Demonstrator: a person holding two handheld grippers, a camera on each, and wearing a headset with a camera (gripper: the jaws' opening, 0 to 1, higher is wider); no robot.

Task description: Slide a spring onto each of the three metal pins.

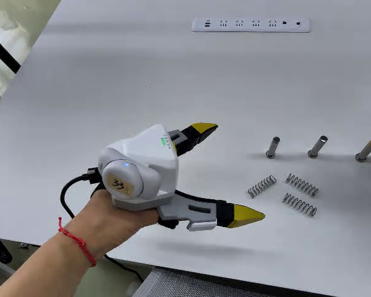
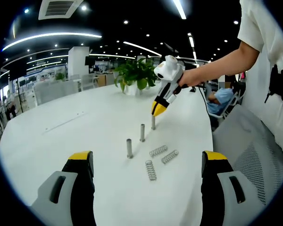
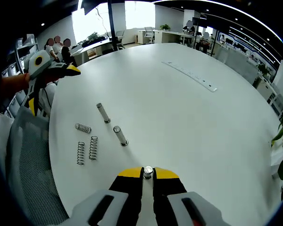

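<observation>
Three upright metal pins stand in a row on the white table: one (image 1: 272,147), a second (image 1: 318,146) and a third (image 1: 363,152) at the right edge. Three loose springs (image 1: 261,185) (image 1: 302,184) (image 1: 299,205) lie in front of them. My left gripper (image 1: 232,172) hovers open left of the springs, holding nothing; in its own view the springs (image 2: 158,151) lie ahead between its jaws. My right gripper (image 3: 147,174) is shut on the top of the third pin (image 3: 147,170), which still stands on the table, with its yellow tip (image 2: 159,108) over that pin.
A white power strip (image 1: 250,24) lies at the far side of the table (image 1: 111,93). The table's near edge runs just below my left gripper. A person's body (image 2: 269,70) and a mesh chair (image 2: 254,150) are beside the table; potted plants (image 2: 134,75) stand beyond.
</observation>
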